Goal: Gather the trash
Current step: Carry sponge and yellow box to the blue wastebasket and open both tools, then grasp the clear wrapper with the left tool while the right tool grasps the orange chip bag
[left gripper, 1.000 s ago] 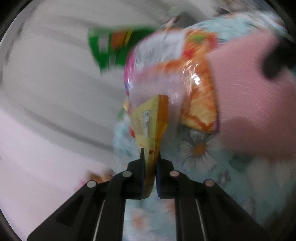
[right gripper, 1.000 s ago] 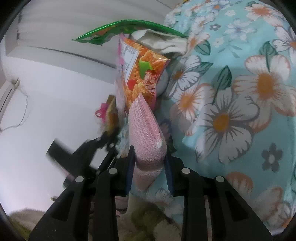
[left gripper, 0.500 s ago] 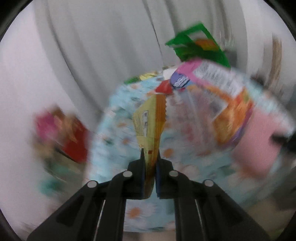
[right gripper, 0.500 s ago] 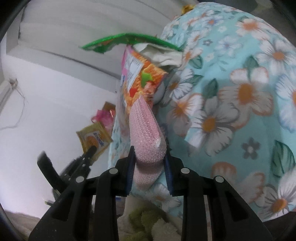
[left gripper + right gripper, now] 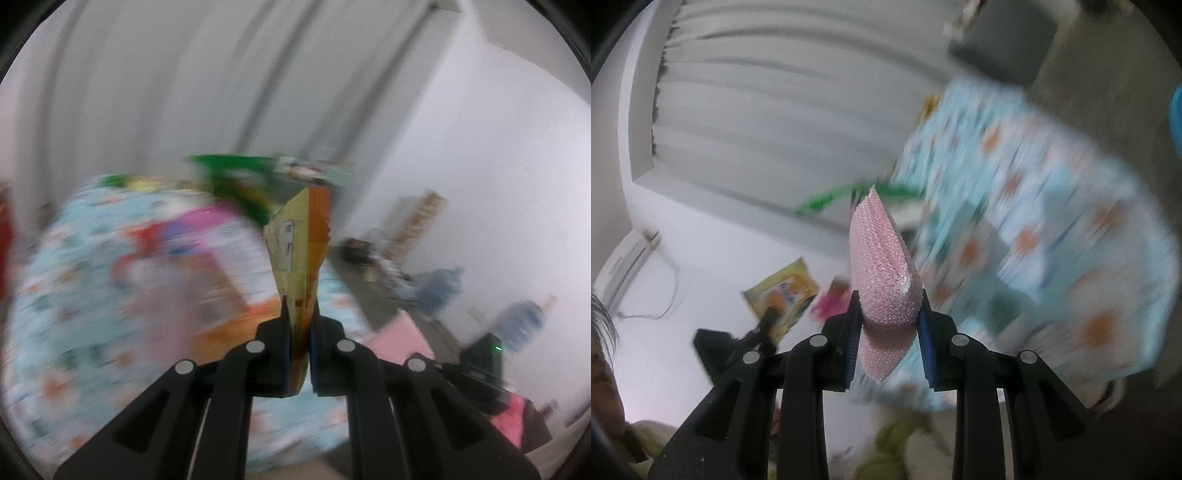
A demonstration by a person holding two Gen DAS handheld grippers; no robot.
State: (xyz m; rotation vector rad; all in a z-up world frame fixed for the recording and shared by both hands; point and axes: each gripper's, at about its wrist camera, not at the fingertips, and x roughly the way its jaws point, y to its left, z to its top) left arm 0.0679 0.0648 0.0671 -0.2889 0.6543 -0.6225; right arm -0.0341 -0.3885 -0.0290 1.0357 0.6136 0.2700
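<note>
- Floral bedding now sits lower than a second ago, blurred.
- Left gripper stays clamped on the yellow wrapper, lifted clear.
- Right gripper stays clamped on the pink mesh; both await binning.

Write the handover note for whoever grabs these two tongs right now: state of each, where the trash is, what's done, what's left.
Left tongs: shut on a flat yellow and orange snack wrapper, which stands up between the pads.
Right tongs: shut on a folded pink bubble-wrap pouch.
Both are held up in front of the round table with the light blue floral cloth.
On the table: a green snack packet and a pink and orange packet, blurred.
Done: two pieces picked up.
Left: drop both pieces in a bin (none in view), then clear the table packets.
</note>
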